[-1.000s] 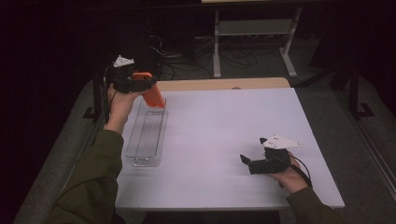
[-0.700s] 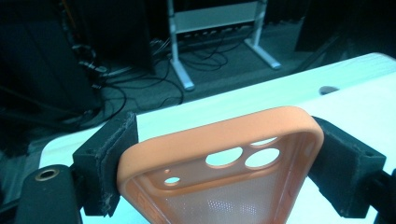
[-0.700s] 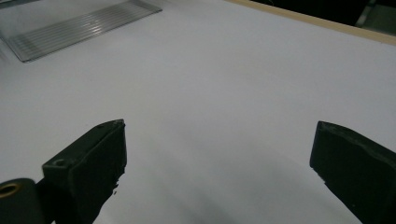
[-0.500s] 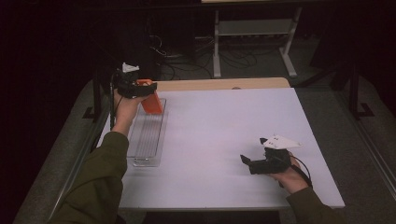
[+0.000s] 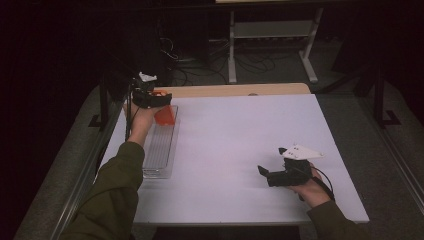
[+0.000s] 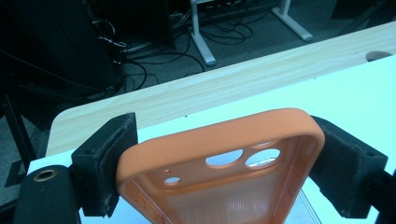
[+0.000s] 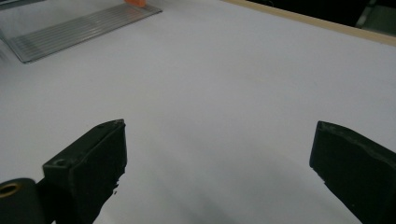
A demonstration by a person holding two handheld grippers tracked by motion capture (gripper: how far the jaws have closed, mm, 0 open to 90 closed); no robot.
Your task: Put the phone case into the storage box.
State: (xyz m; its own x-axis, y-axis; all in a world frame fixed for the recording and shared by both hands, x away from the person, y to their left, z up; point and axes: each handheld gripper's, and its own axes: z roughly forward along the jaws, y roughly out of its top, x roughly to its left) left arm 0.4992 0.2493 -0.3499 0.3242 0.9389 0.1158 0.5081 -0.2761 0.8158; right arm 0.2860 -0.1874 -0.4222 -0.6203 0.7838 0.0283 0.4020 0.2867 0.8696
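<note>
1. The left gripper [image 5: 159,98] is clamped on an orange phone case [image 6: 224,172], pads pressing both long edges. The jaws have just been easing apart a little, but the case sits wedged between them, so it's a grip for now.
2. The case hangs over the far end of the clear tray [image 5: 159,150], low and tilted. It looks like the drop-off is nearly there: carrying is done, and what's left is setting it down and letting go.
3. The right gripper [image 5: 272,175] rests on the white table [image 5: 240,135] near the front right, jaws wide apart with nothing in them.
4. The left gripper view shows the case's camera cutouts and dotted inside, which the high view can't resolve. The high view gives the layout: tray at left, hands well apart.
5. The right gripper view catches the tray [image 7: 74,28] far off, with a sliver of orange at its end.
</note>
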